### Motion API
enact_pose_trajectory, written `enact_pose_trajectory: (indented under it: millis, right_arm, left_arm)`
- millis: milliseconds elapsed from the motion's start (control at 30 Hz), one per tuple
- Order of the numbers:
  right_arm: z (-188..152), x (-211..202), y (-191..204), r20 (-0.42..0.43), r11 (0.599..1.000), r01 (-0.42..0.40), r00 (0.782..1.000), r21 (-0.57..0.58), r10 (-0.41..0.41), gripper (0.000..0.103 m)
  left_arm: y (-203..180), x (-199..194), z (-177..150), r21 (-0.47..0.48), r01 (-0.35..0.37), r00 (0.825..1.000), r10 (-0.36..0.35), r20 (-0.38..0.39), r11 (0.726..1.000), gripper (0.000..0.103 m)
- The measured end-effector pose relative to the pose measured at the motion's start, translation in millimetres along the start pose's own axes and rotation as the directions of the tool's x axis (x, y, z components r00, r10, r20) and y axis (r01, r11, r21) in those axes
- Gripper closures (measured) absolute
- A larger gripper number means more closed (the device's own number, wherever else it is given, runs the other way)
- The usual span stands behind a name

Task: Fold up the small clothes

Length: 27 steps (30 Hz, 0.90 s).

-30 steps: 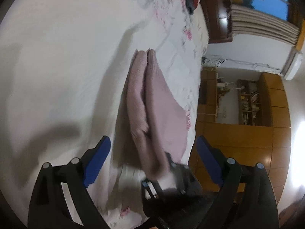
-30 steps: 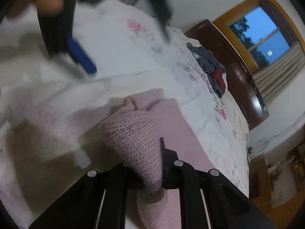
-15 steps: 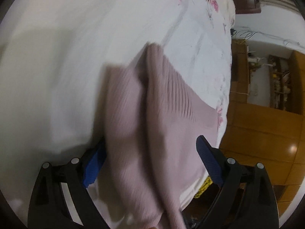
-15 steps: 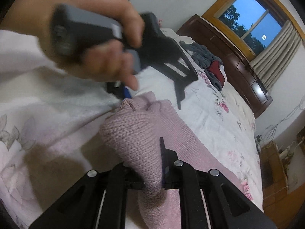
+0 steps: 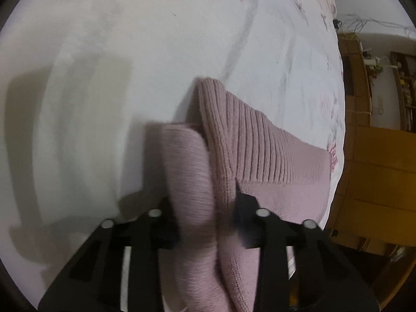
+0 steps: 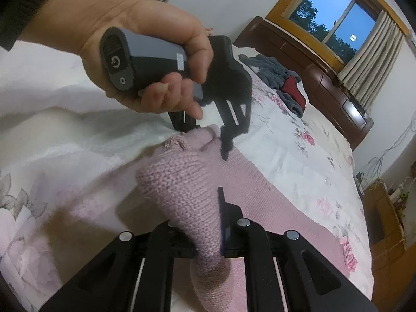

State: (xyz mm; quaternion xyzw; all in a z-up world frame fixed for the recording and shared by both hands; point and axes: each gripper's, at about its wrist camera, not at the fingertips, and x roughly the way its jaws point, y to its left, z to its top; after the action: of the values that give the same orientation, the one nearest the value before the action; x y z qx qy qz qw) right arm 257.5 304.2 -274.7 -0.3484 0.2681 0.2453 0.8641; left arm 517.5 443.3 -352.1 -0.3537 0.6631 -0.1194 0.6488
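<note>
A pink sweater (image 5: 262,153) lies on a white bed (image 5: 130,52) with pink flowers on it. The sweater is near the right edge of the bed, and part of it is bunched up into two thick folds.

The left gripper (image 5: 205,223) has its two black fingers (image 5: 247,221) on both sides of one fold, with the knit squeezed between them. From the right wrist view, a hand (image 6: 135,41) holds this gripper by its grey handle, and its tips touch the far end of the sweater (image 6: 260,197).

The right gripper (image 6: 208,244) is clamped on a lump of the pink knit at the near end. The cloth sticks up out of its pinched fingers.

Far back on the bed sits a pile of grey and red clothes (image 6: 280,78). Behind it is a dark wood headboard (image 6: 325,78), and a window (image 6: 335,23) with pale curtains (image 6: 371,67). To the right of the bed stand orange wood cupboards (image 5: 377,176).
</note>
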Motion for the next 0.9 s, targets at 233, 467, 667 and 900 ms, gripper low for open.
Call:
enact_pose_trajectory:
  millis: [233, 467, 667, 900]
  right_arm:
    - [1.4, -2.3, -4.4, 0.001, 1.000, 0.000, 1.000, 0.016, 0.000, 0.092]
    - [3.8, -4.1, -11.2, 0.002, 0.999, -0.002, 1.000, 0.042, 0.002, 0.092]
    - [4.5, -12.1, -18.4, 0.008, 0.996, 0.000, 1.000, 0.086, -0.001, 0.092]
    - [4.7, -29.6, -43.0, 0.019, 0.983, -0.004, 1.000, 0.186, 0.001, 0.092]
  left_arm:
    - [-3.9, -8.8, -4.0, 0.026, -0.008, 1.000, 0.008, 0.027, 1.000, 0.079]
    - [-17.4, -20.4, -4.2, 0.057, -0.034, 0.998, 0.031, 0.045, 0.998, 0.080]
    - [-36.3, -34.4, -8.4, 0.081, -0.049, 0.997, 0.043, 0.068, 0.996, 0.080]
    - [-82.9, -53.4, -18.1, 0.131, -0.084, 0.992, 0.070, 0.103, 0.988, 0.081]
